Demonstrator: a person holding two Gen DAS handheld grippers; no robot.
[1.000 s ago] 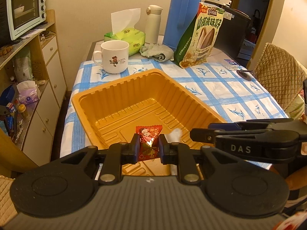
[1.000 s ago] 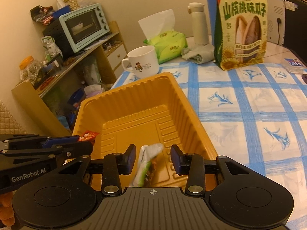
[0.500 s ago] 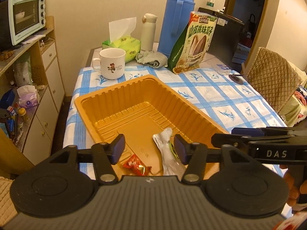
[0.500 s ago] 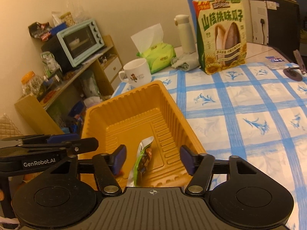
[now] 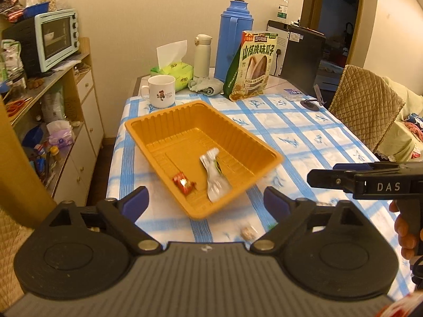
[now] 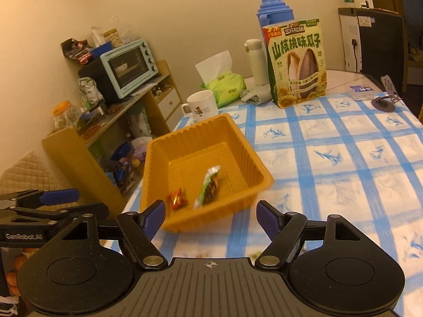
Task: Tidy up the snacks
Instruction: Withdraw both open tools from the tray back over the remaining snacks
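An orange plastic tray [image 5: 158, 121] [image 6: 238, 134] sits on the blue-checked tablecloth. In it lie a small red candy [image 5: 182, 182] [image 6: 177, 198] and a long green-and-white snack packet [image 5: 215, 177] [image 6: 208, 185]. My left gripper [image 5: 206, 203] is open and empty, held back from the tray's near corner. My right gripper [image 6: 210, 215] is open and empty, also back from the tray's near side. A small pale wrapped snack [image 5: 248, 232] lies on the cloth near the left gripper. A big sunflower-seed bag [image 5: 251, 66] [image 6: 296, 63] stands at the back.
A white mug [image 5: 161, 89], tissue pack [image 5: 171, 71], cream flask [image 5: 202, 55], blue thermos [image 5: 234, 39] and a rag stand at the table's far end. A cabinet with a toaster oven [image 5: 50, 37] is to the left. A quilted chair [image 5: 364, 105] is to the right.
Both grippers let go of their snacks into the tray, opened wide and pulled back and up from it. The red candy and the packet now lie in the tray.
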